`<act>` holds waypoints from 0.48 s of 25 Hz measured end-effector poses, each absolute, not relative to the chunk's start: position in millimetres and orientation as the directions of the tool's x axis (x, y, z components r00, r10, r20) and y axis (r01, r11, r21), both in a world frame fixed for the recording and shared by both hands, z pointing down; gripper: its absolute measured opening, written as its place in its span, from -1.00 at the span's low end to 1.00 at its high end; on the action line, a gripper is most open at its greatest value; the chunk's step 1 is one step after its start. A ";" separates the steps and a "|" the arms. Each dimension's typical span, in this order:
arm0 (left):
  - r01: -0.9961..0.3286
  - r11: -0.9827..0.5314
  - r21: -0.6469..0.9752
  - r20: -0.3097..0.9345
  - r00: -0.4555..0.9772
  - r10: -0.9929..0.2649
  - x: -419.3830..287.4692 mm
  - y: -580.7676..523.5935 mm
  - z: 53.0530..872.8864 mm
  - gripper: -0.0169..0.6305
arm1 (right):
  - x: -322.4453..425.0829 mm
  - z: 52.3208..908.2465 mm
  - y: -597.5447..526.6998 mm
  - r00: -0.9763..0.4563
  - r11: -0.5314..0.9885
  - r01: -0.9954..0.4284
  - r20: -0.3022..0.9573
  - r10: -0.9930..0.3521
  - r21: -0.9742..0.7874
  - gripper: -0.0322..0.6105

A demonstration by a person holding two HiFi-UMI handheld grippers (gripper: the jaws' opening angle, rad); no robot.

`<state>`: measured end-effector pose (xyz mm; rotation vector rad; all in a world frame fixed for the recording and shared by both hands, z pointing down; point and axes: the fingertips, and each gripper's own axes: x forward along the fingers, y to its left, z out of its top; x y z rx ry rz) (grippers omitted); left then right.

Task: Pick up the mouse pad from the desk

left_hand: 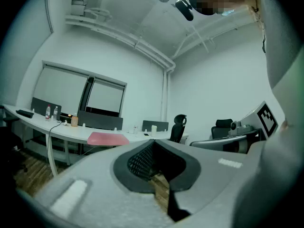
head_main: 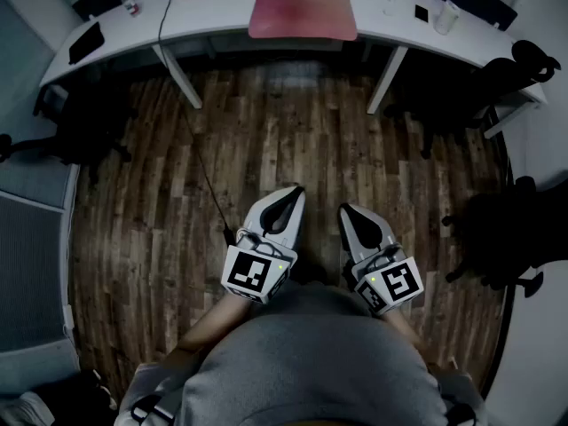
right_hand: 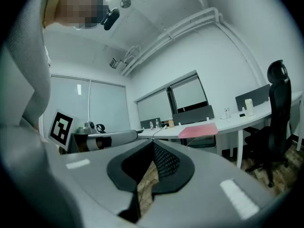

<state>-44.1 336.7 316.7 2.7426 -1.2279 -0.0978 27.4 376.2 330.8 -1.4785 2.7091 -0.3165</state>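
A pink mouse pad [head_main: 303, 13] lies flat on the curved white desk [head_main: 222, 11] at the far side of the room, near its front edge. The pad also shows in the left gripper view [left_hand: 107, 138] and in the right gripper view [right_hand: 198, 130]. Both grippers are held close to my body, level, far short of the desk, over the wooden floor. My left gripper [head_main: 294, 193] is shut with nothing in it. My right gripper [head_main: 345, 211] is shut and holds nothing as well.
Black office chairs [head_main: 497, 78] stand at the right of the desk, another chair [head_main: 80, 122] at the left. A black cable [head_main: 206, 176] runs from the desk down across the floor. Bottles, a cup [head_main: 446, 16] and small items sit on the desk top.
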 end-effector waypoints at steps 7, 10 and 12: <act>-0.729 -0.677 0.105 0.003 0.681 -0.733 -35.8 344.7 321.5 -0.95 | 38.1 330.6 384.3 -0.535 0.516 -0.834 0.061 -0.842 -0.195 -0.91; -0.729 -0.676 0.107 0.003 0.680 -0.733 -32.8 345.7 322.0 -0.95 | 42.7 330.5 386.2 -0.532 0.513 -0.837 0.063 -0.845 -0.192 -0.91; -0.730 -0.676 0.106 0.003 0.680 -0.733 -30.4 346.3 322.3 -0.95 | 46.2 330.2 387.6 -0.530 0.511 -0.838 0.063 -0.845 -0.190 -0.91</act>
